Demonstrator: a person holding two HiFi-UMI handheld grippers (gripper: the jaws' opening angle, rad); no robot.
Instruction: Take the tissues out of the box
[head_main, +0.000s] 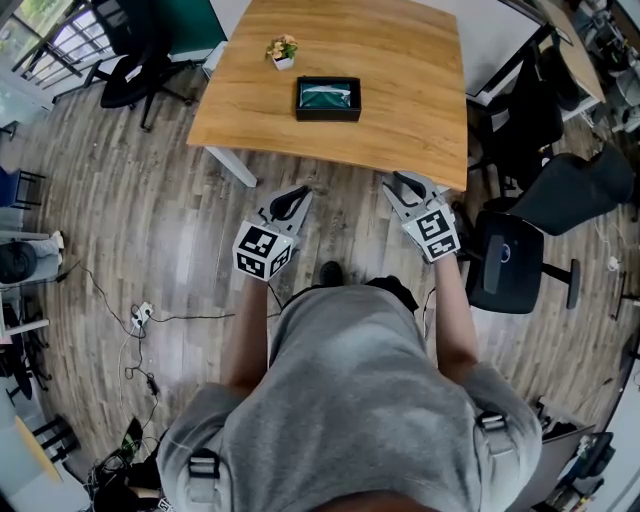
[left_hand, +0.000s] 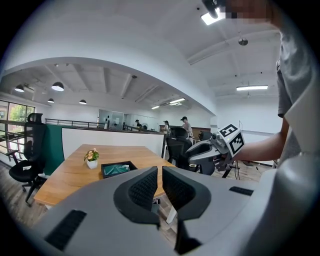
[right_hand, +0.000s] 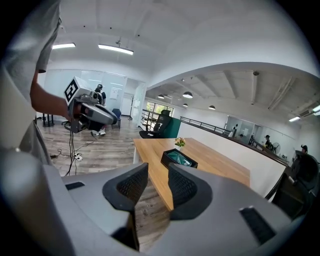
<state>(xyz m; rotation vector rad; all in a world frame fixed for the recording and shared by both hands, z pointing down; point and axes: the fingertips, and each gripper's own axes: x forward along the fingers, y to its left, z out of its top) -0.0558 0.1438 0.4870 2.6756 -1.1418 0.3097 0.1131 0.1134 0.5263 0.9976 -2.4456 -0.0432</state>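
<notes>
The left gripper (head_main: 301, 193) hovers over the floor just short of the table's (head_main: 420, 110) near edge, its jaws nearly together and empty. A small potted flower (head_main: 283, 51) stands left of the table's middle. The open black tissue box (head_main: 328, 99), with teal contents, lies mid-table. The right gripper (head_main: 393, 181) hovers by the near right corner, its jaws narrowly apart and empty.

wooden table (head_main: 400, 100) | on it: black box (head_main: 328, 99); flower pot (head_main: 283, 52)
</notes>
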